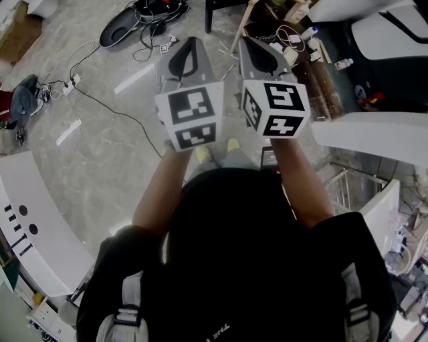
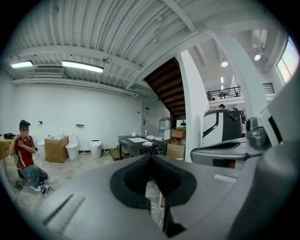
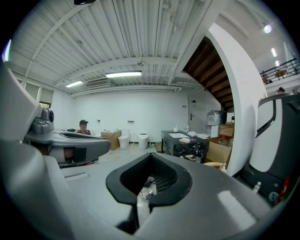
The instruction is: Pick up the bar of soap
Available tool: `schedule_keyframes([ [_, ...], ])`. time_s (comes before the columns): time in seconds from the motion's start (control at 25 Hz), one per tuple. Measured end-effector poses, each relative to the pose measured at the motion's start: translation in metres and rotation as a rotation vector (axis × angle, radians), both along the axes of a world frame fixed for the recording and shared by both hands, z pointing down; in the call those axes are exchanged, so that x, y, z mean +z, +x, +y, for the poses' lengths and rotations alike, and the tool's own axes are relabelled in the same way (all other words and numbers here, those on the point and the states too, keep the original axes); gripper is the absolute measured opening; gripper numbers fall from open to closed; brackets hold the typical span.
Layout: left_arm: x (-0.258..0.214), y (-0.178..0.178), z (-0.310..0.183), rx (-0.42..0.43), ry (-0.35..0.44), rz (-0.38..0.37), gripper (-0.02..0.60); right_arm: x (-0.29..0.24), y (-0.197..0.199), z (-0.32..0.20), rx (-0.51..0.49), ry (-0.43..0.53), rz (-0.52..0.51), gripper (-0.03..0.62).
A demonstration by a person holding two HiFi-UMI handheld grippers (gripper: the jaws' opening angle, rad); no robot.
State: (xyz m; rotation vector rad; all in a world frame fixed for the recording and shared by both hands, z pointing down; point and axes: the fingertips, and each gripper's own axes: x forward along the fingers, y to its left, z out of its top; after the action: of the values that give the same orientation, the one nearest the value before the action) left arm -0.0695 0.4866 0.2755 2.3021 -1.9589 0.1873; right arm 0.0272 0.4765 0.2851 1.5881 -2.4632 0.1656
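Pale marble floor point(image 1: 114, 160) littered with cables point(image 1: 155, 12) fills a wide, white-walled hall. The left tool point(image 2: 151, 157) and the right tool point(image 3: 151, 154) are held up side by side at chest height, pointing level across the room. Each has its jaws together at the tips with nothing between them, only floor showing through the gap lower down. The nearest thing of use ahead is a dark worktop point(image 3: 173, 143), well apart from both tools. A small pale lump point(image 3: 185, 139) sits on the worktop's top, beside a flat white slab. It may be the soap, but it is too small to tell, and no bar shows plainly anywhere else. Left of the worktop, along the far wall, stand toilets point(image 3: 124, 138), and further left of it a person point(image 3: 83, 126) sits. Just right of the worktop is a cardboard box point(image 3: 218, 152). Judging from this, the task is at its very start: nothing is held, nothing is within reach, and the step in hand is finding and approaching the soap. The next move calls for walking up to the worktop and tipping one tool down toward its top. The lump then has to be confirmed as the bar, and the jaws spread wide enough to straddle it before closing.
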Motion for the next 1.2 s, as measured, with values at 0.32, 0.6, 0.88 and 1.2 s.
schedule_keyframes([
  [0.32, 0.008, -0.003, -0.02, 0.009, -0.023, -0.004, -0.005, 0.006, 0.001, -0.022, 0.01, -0.016, 0.001, 0.014],
  [0.6, 0.014, 0.007, -0.062, 0.002, -0.026, -0.023, -0.005, 0.014, 0.01, -0.066, -0.002, -0.02, -0.009, 0.014],
  [0.88, 0.014, 0.01, -0.142, -0.019, -0.033, -0.048, -0.005, 0.014, 0.014, -0.15, -0.02, -0.018, -0.009, 0.014],
  [1.2, 0.013, 0.03, -0.231, -0.03, -0.041, -0.075, -0.005, 0.019, 0.026, -0.237, -0.045, -0.025, -0.017, 0.014],
])
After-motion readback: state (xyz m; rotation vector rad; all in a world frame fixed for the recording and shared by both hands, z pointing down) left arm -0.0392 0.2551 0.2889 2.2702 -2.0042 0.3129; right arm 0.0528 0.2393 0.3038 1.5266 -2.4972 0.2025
